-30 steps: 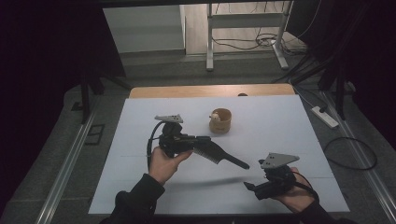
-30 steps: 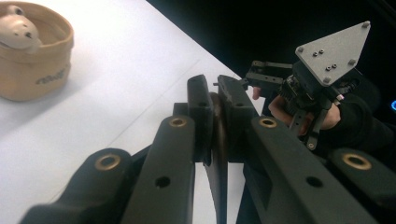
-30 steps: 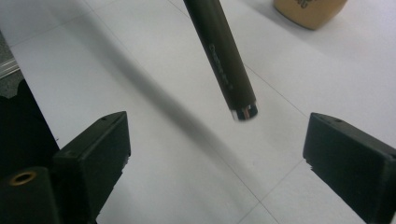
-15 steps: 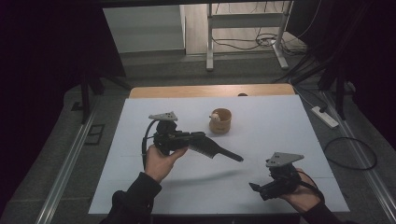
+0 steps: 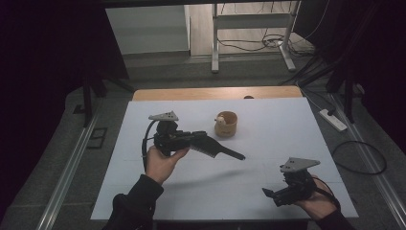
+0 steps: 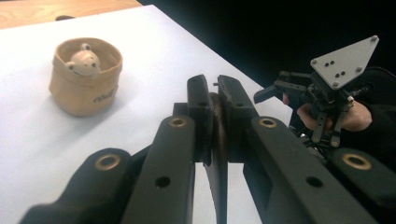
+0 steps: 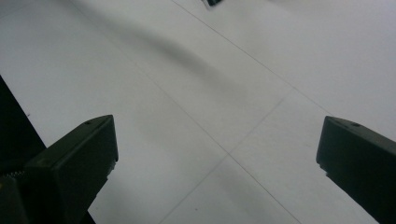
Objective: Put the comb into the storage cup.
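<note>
A white rectangular table top (image 5: 143, 143) lay over a wooden table (image 5: 182, 93) whose far edge showed beyond it. Above the middle of the white surface, the left gripper (image 5: 203, 142) was held level in the person's left hand (image 5: 160, 163), its jaws pressed together on the handle of a dark, flat comb (image 5: 221, 150), whose toothed blade reached out toward the right. In the left gripper view the comb's thin edge sat pinched between the two black jaws. Near the front right corner, the right gripper (image 5: 268, 194) rested low in the right hand (image 5: 318, 203), its jaws spread wide with nothing between them; they had just been opening. Just beyond the comb stood a small tan fabric basket (image 5: 226, 124) holding a pale toy animal (image 6: 84, 61). Dark writing on the basket's side was too small to read.
</note>
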